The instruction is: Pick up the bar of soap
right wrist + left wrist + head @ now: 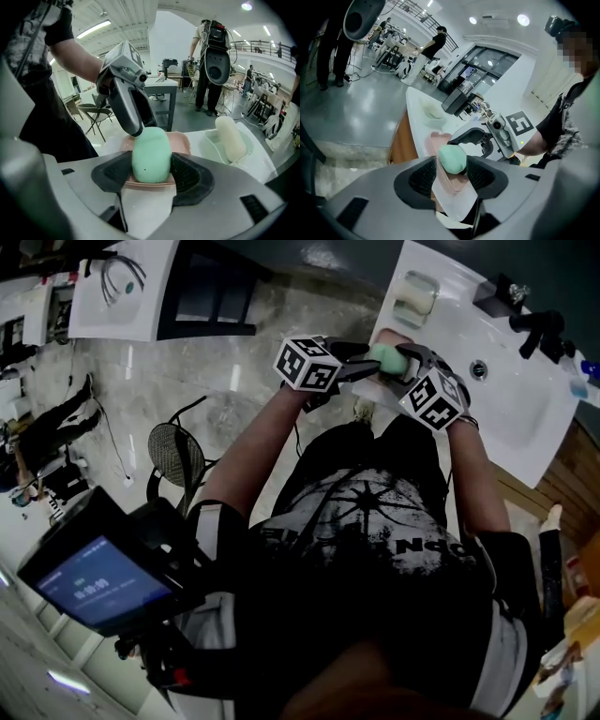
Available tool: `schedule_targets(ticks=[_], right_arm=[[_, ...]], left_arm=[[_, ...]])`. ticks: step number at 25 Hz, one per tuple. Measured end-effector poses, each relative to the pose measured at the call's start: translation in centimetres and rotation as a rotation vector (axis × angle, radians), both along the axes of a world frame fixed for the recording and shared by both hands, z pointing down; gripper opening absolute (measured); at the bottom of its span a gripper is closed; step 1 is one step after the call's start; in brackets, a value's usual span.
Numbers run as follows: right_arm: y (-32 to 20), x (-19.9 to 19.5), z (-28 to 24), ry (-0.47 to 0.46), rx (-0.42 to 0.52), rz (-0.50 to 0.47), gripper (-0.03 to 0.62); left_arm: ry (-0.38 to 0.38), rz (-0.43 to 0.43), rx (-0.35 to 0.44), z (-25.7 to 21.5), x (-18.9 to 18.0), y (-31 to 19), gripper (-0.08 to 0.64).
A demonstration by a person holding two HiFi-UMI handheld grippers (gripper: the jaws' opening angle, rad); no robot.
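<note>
A mint-green bar of soap (387, 358) lies in a pink soap dish (183, 140) on the white sink counter (553, 442). Both grippers meet at it from opposite sides. In the right gripper view the soap (151, 154) stands between the wide-apart pads of my right gripper (151, 176), nearly filling the gap, and still rests in the dish. In the left gripper view the soap (453, 158) sits at the tips of my left gripper (451, 174), whose jaws are spread on either side of it. The left gripper's finger (126, 101) reaches down to the soap's far end.
A cream soap bar (229, 138) lies in a pale green dish (415, 298) further along the counter. The basin (506, 399) and black faucet (539, 329) are to the right. A black mesh chair (176, 454) stands on the floor. People stand in the background (211, 47).
</note>
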State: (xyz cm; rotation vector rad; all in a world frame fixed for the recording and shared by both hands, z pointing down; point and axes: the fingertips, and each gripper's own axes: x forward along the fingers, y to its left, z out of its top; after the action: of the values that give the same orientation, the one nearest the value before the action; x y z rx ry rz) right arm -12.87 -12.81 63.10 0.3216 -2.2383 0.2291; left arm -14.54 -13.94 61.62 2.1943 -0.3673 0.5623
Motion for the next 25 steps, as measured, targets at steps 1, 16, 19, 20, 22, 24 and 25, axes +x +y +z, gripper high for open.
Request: schedule_targets(ticks=[1, 16, 19, 20, 22, 24, 25], right_arm=[[0.0, 0.0, 0.1, 0.011, 0.012, -0.005, 0.262], [-0.5, -1.1, -0.7, 0.011, 0.121, -0.021, 0.261], [-0.7, -1.5, -1.5, 0.002, 0.141, -0.015, 0.261], [-0.7, -1.6, -1.9, 0.001, 0.149, -0.013, 0.261], [-0.7, -1.7, -2.6, 0.000, 0.166, -0.011, 0.261], [-1.0, -1.8, -3.1, 0.000, 0.183, -0.009, 0.261], [-1.2, -1.7, -3.4, 0.000, 0.193, -0.008, 0.261]], left_arm=[[0.004, 0.000, -0.006, 0.1, 0.1, 0.1, 0.203], [0.032, -0.072, 0.020, -0.6, -0.3, -0.4, 0.155], [0.043, -0.082, 0.038, -1.5, -0.7, -0.5, 0.152], [0.047, -0.085, 0.046, -1.9, -0.8, -0.5, 0.151], [0.056, -0.094, 0.059, -2.6, -0.9, -0.5, 0.149], [0.064, -0.101, 0.072, -3.1, -0.9, -0.8, 0.147], [0.067, -0.104, 0.080, -3.4, -0.9, -0.9, 0.146]])
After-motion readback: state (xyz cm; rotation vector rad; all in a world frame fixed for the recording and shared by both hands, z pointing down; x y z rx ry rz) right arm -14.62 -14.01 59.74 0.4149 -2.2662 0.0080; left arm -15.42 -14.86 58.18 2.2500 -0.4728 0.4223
